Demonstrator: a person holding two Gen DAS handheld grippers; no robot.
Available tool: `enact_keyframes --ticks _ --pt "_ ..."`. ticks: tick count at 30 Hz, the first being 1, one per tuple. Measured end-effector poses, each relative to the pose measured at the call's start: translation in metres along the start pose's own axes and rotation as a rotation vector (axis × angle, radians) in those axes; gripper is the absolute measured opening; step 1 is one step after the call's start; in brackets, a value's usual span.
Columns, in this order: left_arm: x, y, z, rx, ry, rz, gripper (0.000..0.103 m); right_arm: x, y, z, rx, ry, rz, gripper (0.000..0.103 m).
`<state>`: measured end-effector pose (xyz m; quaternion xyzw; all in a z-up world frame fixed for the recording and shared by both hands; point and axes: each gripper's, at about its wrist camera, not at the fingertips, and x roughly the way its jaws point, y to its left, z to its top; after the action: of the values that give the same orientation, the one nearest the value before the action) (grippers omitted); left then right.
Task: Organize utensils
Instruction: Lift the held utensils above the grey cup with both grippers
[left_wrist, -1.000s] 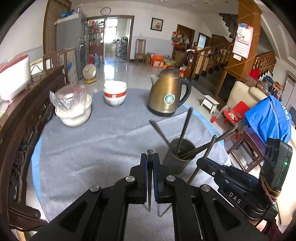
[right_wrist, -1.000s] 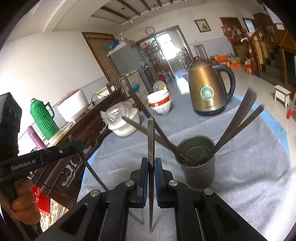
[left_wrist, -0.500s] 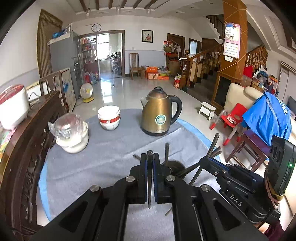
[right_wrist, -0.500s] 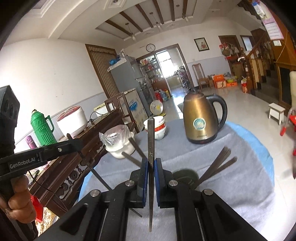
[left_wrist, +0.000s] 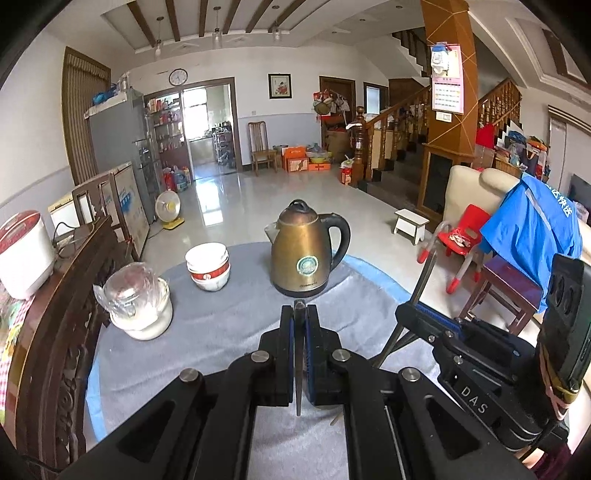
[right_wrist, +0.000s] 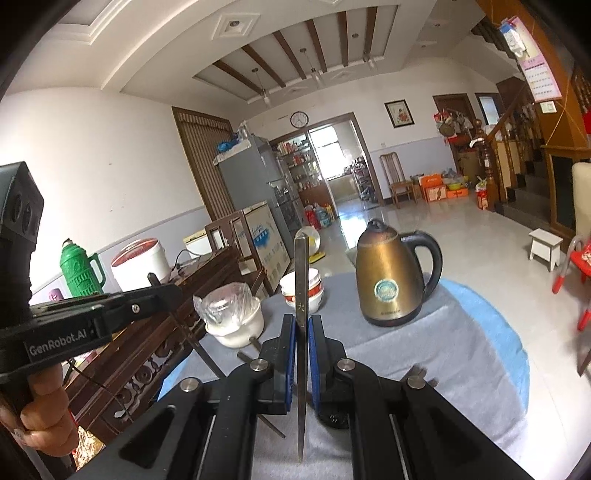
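Both grippers have risen since the earlier frames — the grey utensil cup that stood in plain view before them now hides almost wholly behind the right gripper's body, and more of the room shows beyond the desk.

Item one: left gripper (left_wrist: 298, 308), jaws pressed together on a dark chopstick (left_wrist: 297, 369) that runs upright between the blue pads. We take the brass kettle (left_wrist: 303, 254) as our landmark; this gripper points at the grey cloth just short of the kettle's base.

Item two: right gripper (right_wrist: 302, 321), jaws likewise pinching a chopstick (right_wrist: 301, 280), its upper end standing well above the pads, to the left of the kettle in its own view. In the left wrist view the same gripper (left_wrist: 408, 308) sits to the right of the kettle, the stick (left_wrist: 423, 273) slanting up past it.

Item three: utensil cup (right_wrist: 332, 419), only a dark sliver of it visible below the right gripper's pads, nearer to us than the kettle. Ends of other chopsticks (right_wrist: 251, 341) poke out on both sides of the gripper body.

Item four: stacked white bowls (left_wrist: 207, 266) with a red band, left of the kettle. Item five: white pot with a plastic-wrapped top (left_wrist: 138, 301), further left and nearer.

Item six: a hand (right_wrist: 40, 410) grips the left tool's handle — far left of the kettle.

Desk (left_wrist: 229, 325): round, covered in grey cloth.
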<state>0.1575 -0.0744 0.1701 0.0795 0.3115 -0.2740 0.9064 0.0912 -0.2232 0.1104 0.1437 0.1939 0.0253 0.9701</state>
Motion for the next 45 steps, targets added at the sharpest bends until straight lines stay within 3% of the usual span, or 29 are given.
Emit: enact_keyframes --ticks 25,32,40,42,44,45 --pt "0.018 -0.021 0.038 0.014 -0.020 -0.035 0.006 0.013 -0.025 0.036 0.023 -0.053 -0.040 0.007" --pt "0.021 -0.016 0.030 -0.003 -0.001 -0.039 0.006 0.004 -0.042 0.027 0.045 -0.019 -0.082 0.007" --pt "0.024 -0.010 0.033 -0.027 0.002 -0.051 0.006 -0.025 -0.090 -0.004 0.216 0.036 -0.052 0.010" --pt "0.027 -0.010 0.034 -0.033 0.001 -0.055 0.006 -0.025 -0.094 -0.018 0.245 0.077 -0.015 0.015" --pt "0.029 -0.011 0.035 -0.040 0.003 -0.065 0.006 -0.021 -0.093 -0.036 0.242 0.134 0.007 0.032" --pt "0.030 -0.011 0.036 -0.045 0.004 -0.073 0.006 -0.017 -0.092 -0.046 0.240 0.160 0.013 0.055"
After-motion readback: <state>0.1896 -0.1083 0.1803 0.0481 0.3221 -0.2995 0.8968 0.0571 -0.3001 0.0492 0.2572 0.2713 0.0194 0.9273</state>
